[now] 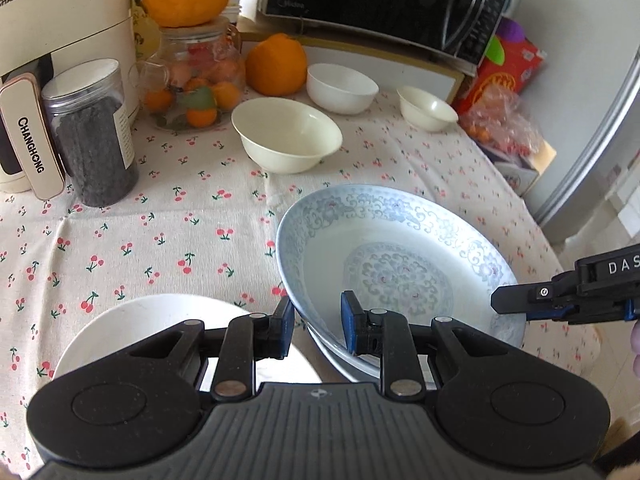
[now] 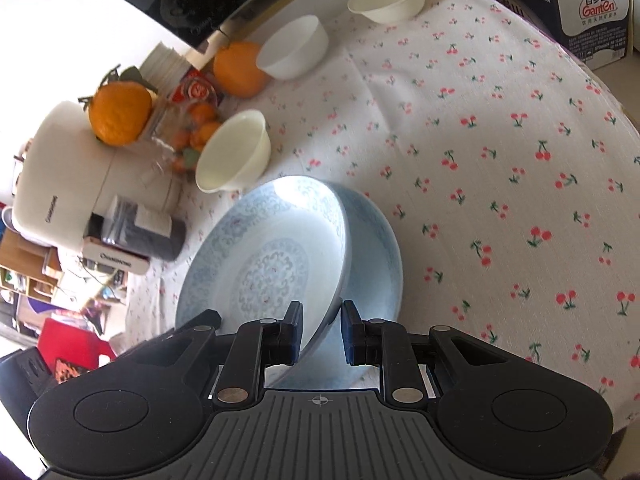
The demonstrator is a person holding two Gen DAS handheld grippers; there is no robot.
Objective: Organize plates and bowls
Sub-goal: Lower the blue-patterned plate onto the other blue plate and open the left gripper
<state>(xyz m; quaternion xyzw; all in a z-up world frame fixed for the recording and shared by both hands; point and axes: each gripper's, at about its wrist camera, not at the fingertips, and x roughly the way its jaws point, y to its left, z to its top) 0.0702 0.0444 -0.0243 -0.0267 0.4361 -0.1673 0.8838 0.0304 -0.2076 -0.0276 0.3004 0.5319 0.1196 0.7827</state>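
The left tool (image 1: 316, 326) pinches the near left rim of a blue patterned plate (image 1: 400, 256); one pad is outside the rim and one is inside. The right tool (image 2: 320, 332) pinches the same plate (image 2: 272, 256) at its right rim, and in the left wrist view this tool (image 1: 520, 304) comes in from the right edge. The plate is tilted, with its left side lower, and it is held just above a second blue plate (image 2: 380, 256) that lies on the worktop (image 1: 160, 240), which has a cloth with small cherries. Whether the two plates touch at the low side, I cannot tell.

A plain white plate (image 1: 160, 320) lies near on the left, just beside the left tool. Farther away stands a cream bowl (image 1: 286, 134), and behind it a white bowl (image 1: 340, 86) and a small cream bowl (image 1: 426, 108) on the far right, all apart from each other. On the far left are a dark-filled jar (image 1: 92, 132), a cream appliance (image 1: 60, 20), a glass jar of small oranges (image 1: 196, 80) and two big oranges (image 1: 276, 64). A black microwave (image 1: 380, 0) is at the far edge.
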